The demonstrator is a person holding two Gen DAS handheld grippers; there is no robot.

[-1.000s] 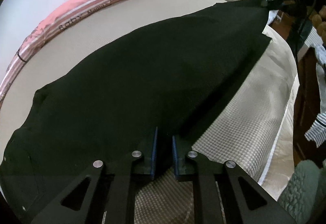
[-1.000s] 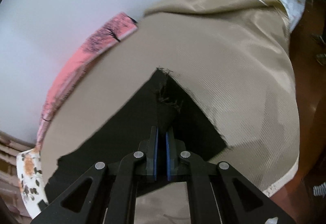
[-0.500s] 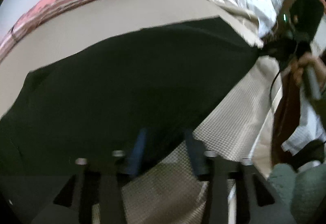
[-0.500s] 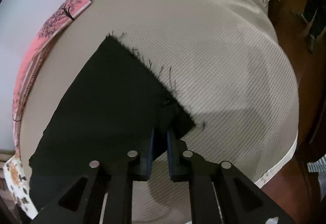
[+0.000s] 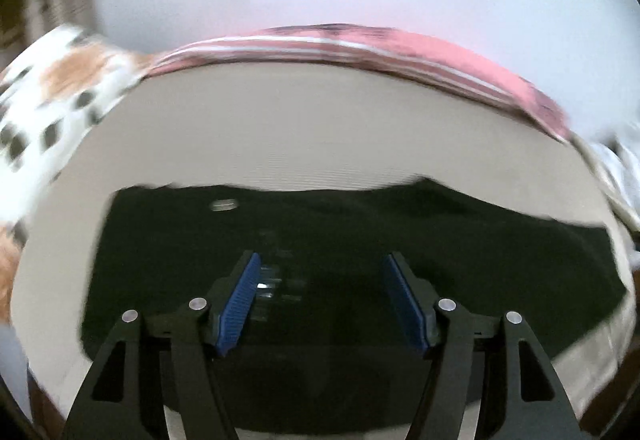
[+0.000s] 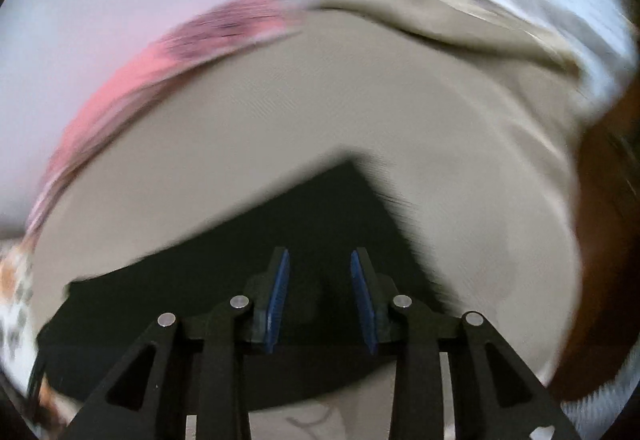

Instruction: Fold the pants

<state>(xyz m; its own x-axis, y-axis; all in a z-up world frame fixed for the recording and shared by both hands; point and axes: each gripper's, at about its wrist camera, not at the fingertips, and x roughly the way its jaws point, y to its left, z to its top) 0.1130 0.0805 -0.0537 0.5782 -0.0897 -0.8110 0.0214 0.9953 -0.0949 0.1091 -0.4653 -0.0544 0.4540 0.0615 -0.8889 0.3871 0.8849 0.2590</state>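
Observation:
Black pants (image 5: 440, 240) lie flat on a beige mattress (image 5: 304, 127). In the left wrist view the waist end with a metal button (image 5: 224, 205) and zipper shows. My left gripper (image 5: 322, 264) is open above the pants near the fly, holding nothing. In the right wrist view the frayed leg end of the pants (image 6: 320, 224) lies on the mattress (image 6: 440, 119). My right gripper (image 6: 319, 258) is open over that end and empty. Both views are blurred by motion.
A pink patterned cloth (image 5: 400, 43) runs along the far mattress edge by the white wall; it also shows in the right wrist view (image 6: 160, 67). A spotted white fabric (image 5: 60, 87) lies far left. Beige and white bedding (image 6: 520, 19) is bunched at right, beside brown wood (image 6: 600, 240).
Both grippers have let go of the pants and opened. The pants now lie flat on the mattress. Both cameras have swung to face the wall.

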